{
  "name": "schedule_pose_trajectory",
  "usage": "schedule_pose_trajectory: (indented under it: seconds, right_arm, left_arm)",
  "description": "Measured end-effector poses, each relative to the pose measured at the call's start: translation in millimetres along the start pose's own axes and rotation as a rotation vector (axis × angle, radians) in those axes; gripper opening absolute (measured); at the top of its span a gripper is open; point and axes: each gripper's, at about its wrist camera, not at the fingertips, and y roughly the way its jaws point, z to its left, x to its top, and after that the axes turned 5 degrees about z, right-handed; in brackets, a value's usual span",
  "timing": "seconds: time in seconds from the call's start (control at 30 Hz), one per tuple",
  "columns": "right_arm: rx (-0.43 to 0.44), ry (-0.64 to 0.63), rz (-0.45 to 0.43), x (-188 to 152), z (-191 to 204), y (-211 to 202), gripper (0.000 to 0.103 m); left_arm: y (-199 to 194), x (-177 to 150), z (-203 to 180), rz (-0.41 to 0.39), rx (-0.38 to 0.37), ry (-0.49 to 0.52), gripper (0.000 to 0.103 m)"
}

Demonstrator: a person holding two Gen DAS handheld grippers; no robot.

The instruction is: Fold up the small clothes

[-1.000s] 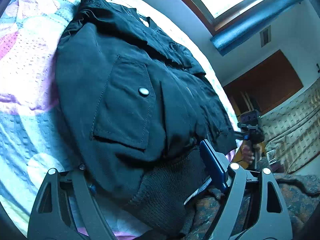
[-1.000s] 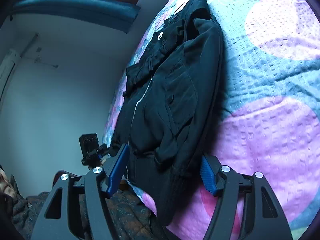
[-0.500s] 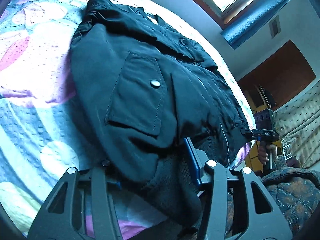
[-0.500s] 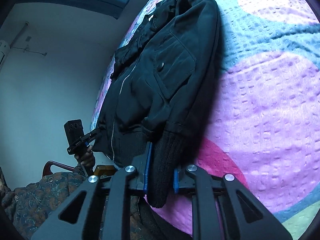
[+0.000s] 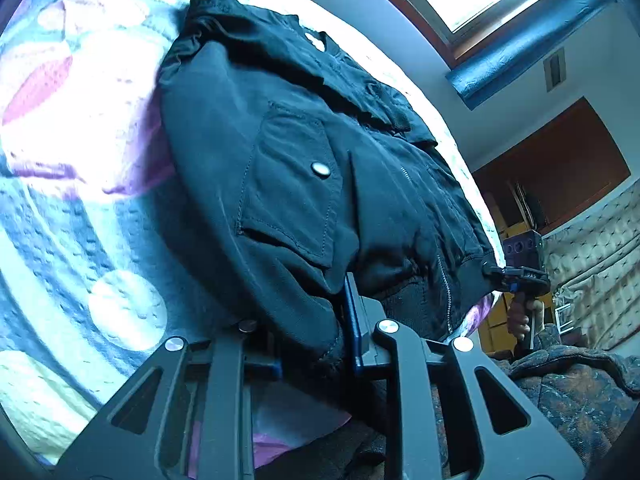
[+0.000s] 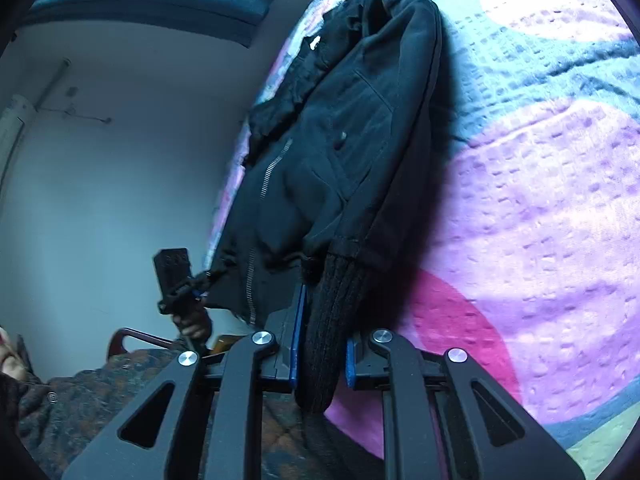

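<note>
A: Between the right tongs point(image 6: 320, 354), pads are clamping the jacket point(image 6: 340, 152) by its knit cuff point(image 6: 332, 312); the jacket is lying ahead on the bedspread point(image 6: 540, 200).

B: Left tongs point(image 5: 316, 336) are closing on the hem. Padded, limp, likely heavy; ribbed edges are gripping best. Left view alone is showing the pocket snap point(image 5: 320, 168).

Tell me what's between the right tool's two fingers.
The jacket's knit cuff sits between the right tool's blue pads, pinched from both sides. The right wrist view shows it.
</note>
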Motion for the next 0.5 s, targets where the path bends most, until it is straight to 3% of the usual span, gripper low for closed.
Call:
schedule_pose_trajectory:
  seconds: [0.23, 0.5]
  right_arm:
    - [0.194, 0.006, -0.093, 11.7, 13.6, -21.1, 0.014]
    - [0.306, -0.035, -0.197, 76.8, 37.1, -27.1, 0.013]
  left_arm:
    - [-31.1, 22.6, 3.6, -0.105, -0.231, -0.130, 0.019]
    - [-38.5, 88.6, 6.3, -0.183, -0.321, -0.186, 0.019]
